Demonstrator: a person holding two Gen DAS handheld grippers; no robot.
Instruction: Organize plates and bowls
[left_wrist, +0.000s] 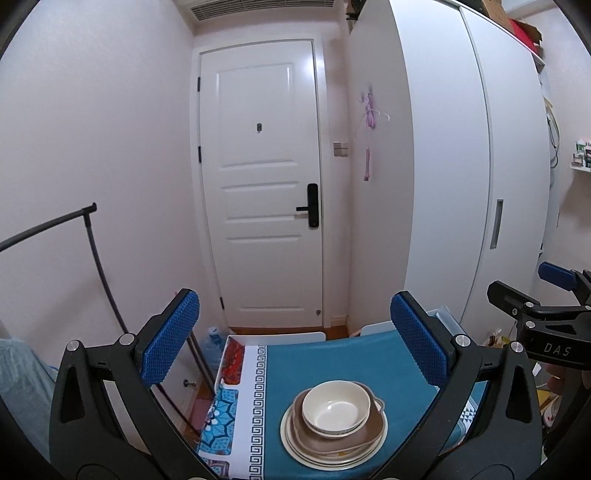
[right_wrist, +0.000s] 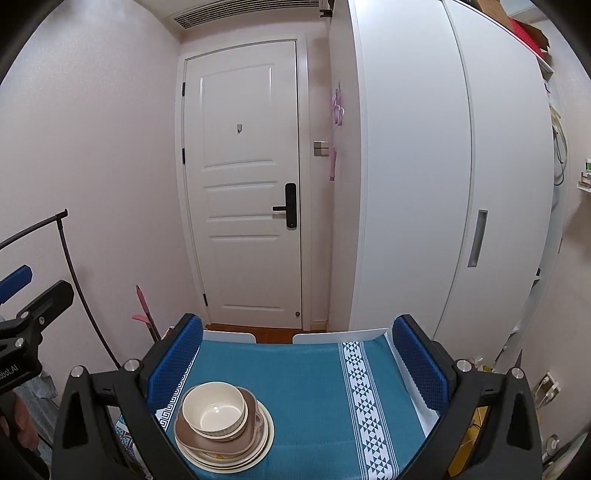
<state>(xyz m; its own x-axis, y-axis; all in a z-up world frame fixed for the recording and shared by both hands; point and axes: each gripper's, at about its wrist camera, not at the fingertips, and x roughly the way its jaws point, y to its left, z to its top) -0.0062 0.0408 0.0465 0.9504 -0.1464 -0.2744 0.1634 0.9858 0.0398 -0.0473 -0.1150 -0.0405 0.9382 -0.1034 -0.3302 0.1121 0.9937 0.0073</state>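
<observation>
Left gripper (left_wrist: 295, 339): blue pads spread wide apart, nothing between them. Right gripper (right_wrist: 297, 360): pads likewise wide apart and empty. Both are held above the near edge of the table (right_wrist: 314, 369), which carries a teal cloth with white patterned bands.

Stack (left_wrist: 334, 424): a cream bowl (left_wrist: 336, 408) sits upright on top, resting in a brown squarish dish (left_wrist: 373, 428), which in turn sits on cream round plates (left_wrist: 295, 439). How many plates lie beneath cannot be counted. The stack appears neat, with the bowl set slightly off centre toward the far left of the dish in the right wrist view.

Governing relation: in the left wrist view the stack lies below and forward, almost centred between the pads, a little toward the right pad. In the right wrist view the same stack (right_wrist: 223, 428) lies low and well to the left, just beside the left pad. The left gripper is judged the better aligned and nearer. The stack is round and has no long axis, so approach angle matters little.

Judgement: the dishes already stand nested, so the organizing looks largely complete or at a checking stage. Any further lift would need a rim grasp, and the smooth bowl could slip.

No other dishes are visible on the table. Door (left_wrist: 262, 184) and wardrobe (left_wrist: 461, 166) stand beyond.
</observation>
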